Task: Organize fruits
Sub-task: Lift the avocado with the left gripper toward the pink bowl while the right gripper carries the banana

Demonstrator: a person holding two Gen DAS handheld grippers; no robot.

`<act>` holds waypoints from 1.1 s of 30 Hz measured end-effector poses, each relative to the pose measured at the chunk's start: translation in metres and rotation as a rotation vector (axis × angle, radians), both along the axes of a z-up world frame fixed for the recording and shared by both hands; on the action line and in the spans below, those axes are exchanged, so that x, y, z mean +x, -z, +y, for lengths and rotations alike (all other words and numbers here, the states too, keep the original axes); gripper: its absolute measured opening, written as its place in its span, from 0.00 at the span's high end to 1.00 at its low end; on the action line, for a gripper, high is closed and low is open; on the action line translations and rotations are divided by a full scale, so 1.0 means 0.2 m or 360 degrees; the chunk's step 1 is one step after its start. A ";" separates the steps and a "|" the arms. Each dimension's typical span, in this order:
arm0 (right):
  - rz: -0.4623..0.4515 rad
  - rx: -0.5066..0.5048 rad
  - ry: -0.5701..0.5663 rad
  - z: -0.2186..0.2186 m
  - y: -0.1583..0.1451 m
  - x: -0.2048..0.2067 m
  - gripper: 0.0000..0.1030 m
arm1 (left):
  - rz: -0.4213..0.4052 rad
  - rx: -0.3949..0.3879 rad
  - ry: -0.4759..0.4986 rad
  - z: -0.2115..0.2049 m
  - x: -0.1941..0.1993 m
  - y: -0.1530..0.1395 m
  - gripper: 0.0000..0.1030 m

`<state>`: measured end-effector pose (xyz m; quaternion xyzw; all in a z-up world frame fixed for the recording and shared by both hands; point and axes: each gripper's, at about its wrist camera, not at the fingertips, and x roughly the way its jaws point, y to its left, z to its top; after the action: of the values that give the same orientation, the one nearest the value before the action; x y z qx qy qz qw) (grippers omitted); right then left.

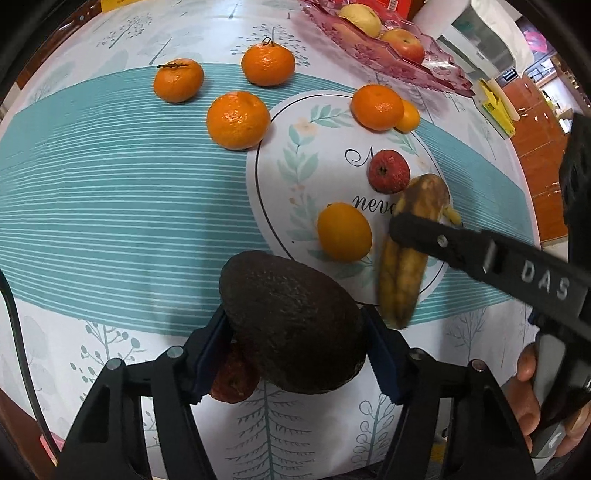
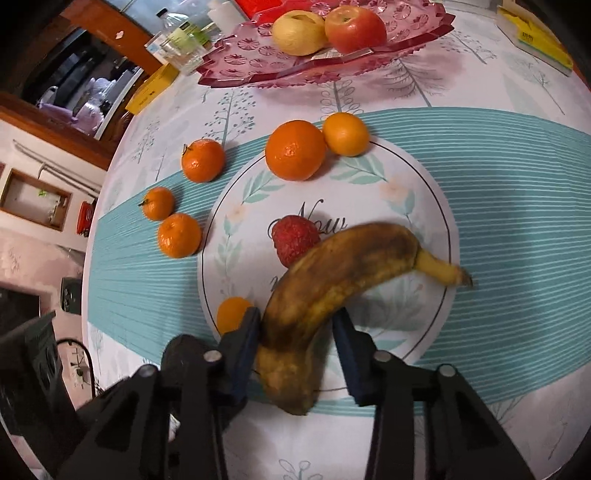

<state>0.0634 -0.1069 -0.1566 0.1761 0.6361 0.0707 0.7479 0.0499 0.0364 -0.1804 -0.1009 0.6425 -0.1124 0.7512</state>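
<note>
Left gripper point(image 1: 295, 332) clamped on dark avocado point(image 1: 295, 325) | right gripper point(image 2: 295, 332) closed around brown banana point(image 2: 332, 273) | pink tray point(image 2: 258, 66) far

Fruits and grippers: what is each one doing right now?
Avocado: held in left gripper.
Banana: browned, held in right gripper.
Apples: lying in pink tray.
Mandarins: loose on the tablecloth.
Strawberry: lying beside the banana.
</note>
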 end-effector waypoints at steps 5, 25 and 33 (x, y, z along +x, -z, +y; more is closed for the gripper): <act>0.0005 0.0048 0.0006 -0.07 0.00 -0.04 0.67 | -0.0010 0.0009 -0.0026 0.00 0.00 0.00 0.36; -0.0232 0.0058 -0.0018 -0.20 -0.23 -0.09 0.68 | -0.0198 0.0050 -0.0054 -0.11 0.05 -0.15 0.40; -0.0288 0.0100 -0.0003 -0.25 -0.33 -0.03 0.68 | -0.0384 0.0083 0.0006 -0.14 0.18 -0.41 0.40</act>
<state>0.0570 -0.1566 -0.0906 0.1919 0.5637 0.1070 0.7962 0.0869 0.0080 -0.0979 -0.0659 0.5504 -0.1083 0.8252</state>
